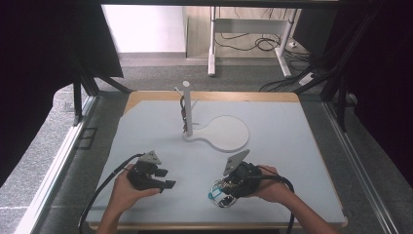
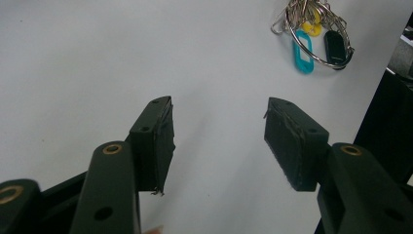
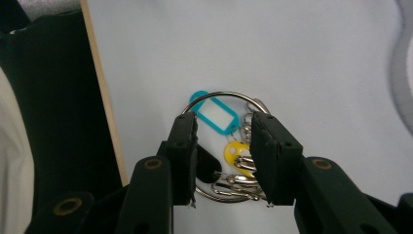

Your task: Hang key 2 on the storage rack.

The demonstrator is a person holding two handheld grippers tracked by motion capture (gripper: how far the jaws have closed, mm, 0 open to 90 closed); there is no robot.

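Right gripper view: key ring (image 3: 221, 141) with teal tag (image 3: 214, 114) and yellow tag (image 3: 236, 155) is lying flat on the table (image 3: 292, 58) near its front edge, directly beneath the right gripper (image 3: 224, 161), whose parted jaws are straddling it, pads not yet pressing; left gripper (image 2: 219, 141), released and empty, is sitting farther off

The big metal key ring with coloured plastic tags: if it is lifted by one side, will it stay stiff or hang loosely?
The wire hoop of the big metal key ring probably stays rigid. The turquoise tag, yellow tag and small clips would likely swing and slide along it. It looks light, and smooth wire may slip between the pads.
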